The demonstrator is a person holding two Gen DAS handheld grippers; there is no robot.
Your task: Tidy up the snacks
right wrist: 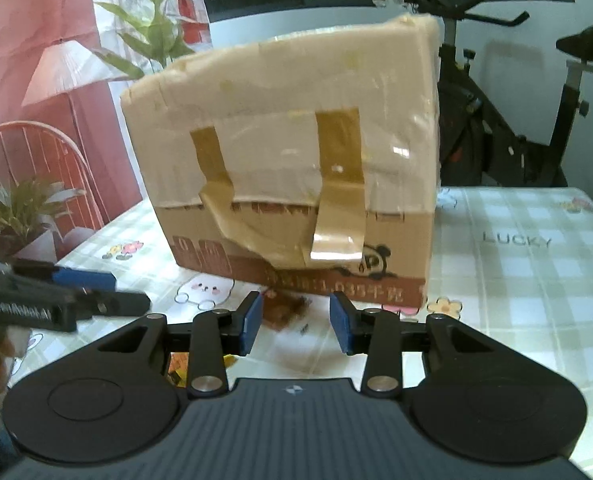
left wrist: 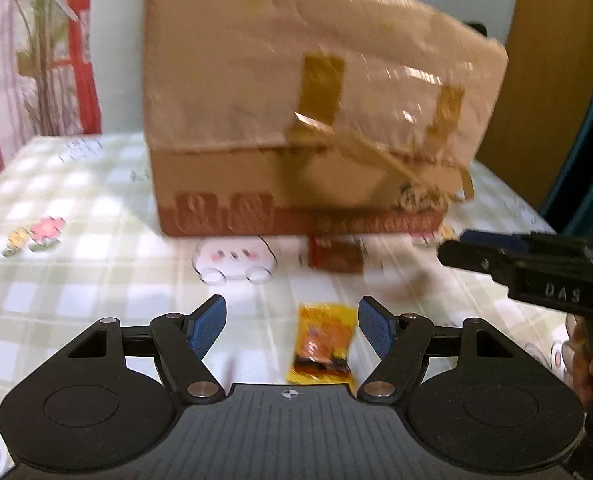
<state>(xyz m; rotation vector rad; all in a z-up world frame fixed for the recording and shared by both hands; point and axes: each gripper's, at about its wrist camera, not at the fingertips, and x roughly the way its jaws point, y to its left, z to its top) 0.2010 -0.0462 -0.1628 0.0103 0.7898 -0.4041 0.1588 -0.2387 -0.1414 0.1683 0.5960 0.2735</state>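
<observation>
Left wrist view: left gripper (left wrist: 292,322) spread wide, empty, yellow snack packet (left wrist: 323,346) lying loose on checked tablecloth (left wrist: 96,248) between its fingers at lower centre; reddish-brown packet (left wrist: 334,256) blurred at foot of taped cardboard box (left wrist: 296,120); right gripper (right wrist: 295,322) likewise parted, holding nothing; judged early, both snacks unsorted, collection outstanding

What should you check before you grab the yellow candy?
1. Left gripper open: ok.
2. Yellow snack packet lies between its fingers: ok.
3. Right gripper open, holding nothing: ok.
4. Right gripper clear of the left one's path: ok, it is off to the side.
5. Cardboard box open to take snacks: cannot tell, a flap stands up and hides the inside.
6. Brown snack by the box out of the way: ok.
</observation>
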